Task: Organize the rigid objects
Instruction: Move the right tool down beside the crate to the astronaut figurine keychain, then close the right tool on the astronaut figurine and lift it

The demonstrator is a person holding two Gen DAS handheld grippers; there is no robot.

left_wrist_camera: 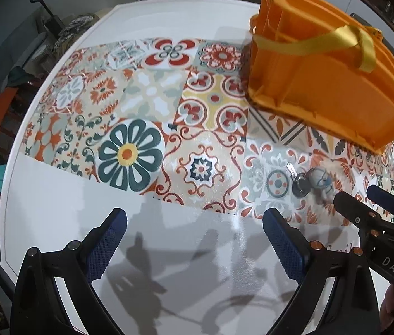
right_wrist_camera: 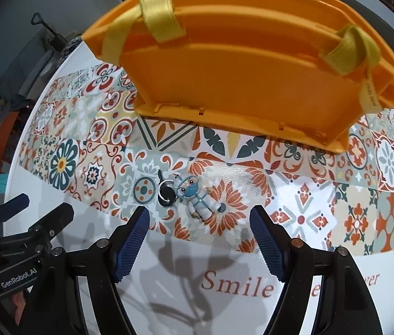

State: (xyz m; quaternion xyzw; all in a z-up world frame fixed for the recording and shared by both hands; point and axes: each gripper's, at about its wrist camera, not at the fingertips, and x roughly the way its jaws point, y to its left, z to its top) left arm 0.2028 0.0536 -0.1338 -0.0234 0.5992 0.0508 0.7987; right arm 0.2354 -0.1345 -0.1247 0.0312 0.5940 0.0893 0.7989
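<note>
The right tool (right_wrist_camera: 199, 240) hangs over the white surface (right_wrist_camera: 169, 293) with its blue-padded fingers spread wide and nothing between them. Just ahead of its fingertips, on the patterned tile mat (right_wrist_camera: 358, 223), lies the keychain figure (right_wrist_camera: 197, 195), a small doll in a white suit and blue mask, flat on its back with its head toward the far side and its feet pointing roughly at the tool. It sits a little left of the midline between the fingers, closer to the left pad (right_wrist_camera: 132, 248) than to the right one, and is not touched by either. A dark key and ring (right_wrist_camera: 166, 191) lies against the doll's head on its left.

Beyond the figure, the orange basket (right_wrist_camera: 238, 64) with yellow ribbon handles (right_wrist_camera: 160, 16) stands on the mat, its long side wall facing the right tool.

The left tool (left_wrist_camera: 194, 243) is also wide open and holds nothing; its fingers hover above bare white surface (left_wrist_camera: 57, 209) near the mat's edge (left_wrist_camera: 129, 189). From its camera the keychain figure (left_wrist_camera: 321, 181) lies well off to the right, ahead of the right pad (left_wrist_camera: 283, 240), with the right tool (left_wrist_camera: 364, 198) beside it, and the basket (left_wrist_camera: 322, 83) sits farther back on the right.
</note>
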